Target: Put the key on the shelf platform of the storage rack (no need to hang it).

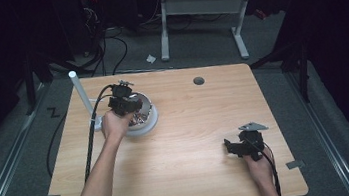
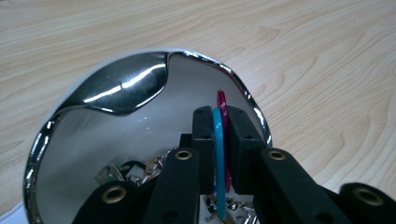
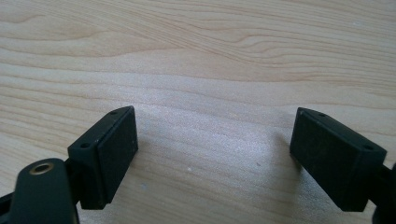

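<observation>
A: Where does the left tool (image 2: 219,140) stand?

B: Over the shiny metal bowl (image 2: 116,88) at the desk's (image 1: 193,141) left rear, its jaws pressed together on 2 thin rings – a blue ring (image 2: 218,158) in front and a dark red ring (image 2: 221,105) just behind it, both on edge. More small metal bits (image 2: 135,175) lie in the bowl's bottom.

A: And the right tool (image 3: 215,158)?

B: Spread wide, pinching nothing, low over bare wood near the desk's right front corner – well apart from the bowl.

A: How should the lift go?

B: I'd say straight up, slowly, keeping the squeeze firm; thin rings can slip or twist. Clear the rim before moving sideways, and check whether both rings are wanted or only 1.
</observation>
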### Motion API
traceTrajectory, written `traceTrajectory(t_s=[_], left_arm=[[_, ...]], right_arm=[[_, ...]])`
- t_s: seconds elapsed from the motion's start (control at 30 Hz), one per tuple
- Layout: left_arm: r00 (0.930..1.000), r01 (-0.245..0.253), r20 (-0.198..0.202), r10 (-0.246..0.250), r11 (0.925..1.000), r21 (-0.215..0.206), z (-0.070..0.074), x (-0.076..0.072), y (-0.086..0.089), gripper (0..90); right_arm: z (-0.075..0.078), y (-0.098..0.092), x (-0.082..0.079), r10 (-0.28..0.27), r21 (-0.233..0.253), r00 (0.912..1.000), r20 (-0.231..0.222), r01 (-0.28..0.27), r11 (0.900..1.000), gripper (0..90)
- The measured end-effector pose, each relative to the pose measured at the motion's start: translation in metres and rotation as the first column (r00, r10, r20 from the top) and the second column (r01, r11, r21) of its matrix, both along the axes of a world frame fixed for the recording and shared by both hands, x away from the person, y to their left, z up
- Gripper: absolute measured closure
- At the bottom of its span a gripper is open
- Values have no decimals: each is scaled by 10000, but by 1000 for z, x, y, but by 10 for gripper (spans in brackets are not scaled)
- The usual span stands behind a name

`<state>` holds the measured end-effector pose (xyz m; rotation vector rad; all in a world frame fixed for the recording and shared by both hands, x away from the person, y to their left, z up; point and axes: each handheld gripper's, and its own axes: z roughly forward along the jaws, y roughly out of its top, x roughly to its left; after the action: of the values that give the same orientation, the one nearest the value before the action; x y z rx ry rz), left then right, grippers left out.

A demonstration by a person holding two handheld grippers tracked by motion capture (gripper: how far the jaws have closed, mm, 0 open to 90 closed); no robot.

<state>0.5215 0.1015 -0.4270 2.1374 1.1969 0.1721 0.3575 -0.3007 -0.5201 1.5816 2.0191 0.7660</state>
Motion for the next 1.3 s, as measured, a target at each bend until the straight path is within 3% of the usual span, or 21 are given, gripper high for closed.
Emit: traceTrajectory(t_s=[0.2,0.3,0.37,0.47,0.67,1.17,1.3], left_arm=[[9998,-139,-139,139,9999,7,-6,0,3,812],[9998,-92,-158,93,9999,79,-7,-1,3,750],[9999,-104,-37,104,9999,136,-5,-3,3,719],[9992,-245,305,241,9996,149,3,-8,3,588],[9969,-229,764,211,9995,233,16,-18,6,488],[9895,-271,1415,310,9992,-297,39,-48,21,429],[9875,-183,1561,204,9997,-147,44,-56,22,421]], right_arm=[[0,0,0,1,-3,10000,2,-1,10000,152],[0,0,0,1,-2,10000,3,-1,10000,152],[0,0,0,2,7,10000,0,-2,10000,152],[0,0,0,4,6,10000,0,-4,10000,152],[0,0,0,5,3,10000,-1,-5,10000,152],[0,0,0,2,5,10000,1,-2,10000,152],[0,0,0,2,7,10000,1,-2,10000,152]])
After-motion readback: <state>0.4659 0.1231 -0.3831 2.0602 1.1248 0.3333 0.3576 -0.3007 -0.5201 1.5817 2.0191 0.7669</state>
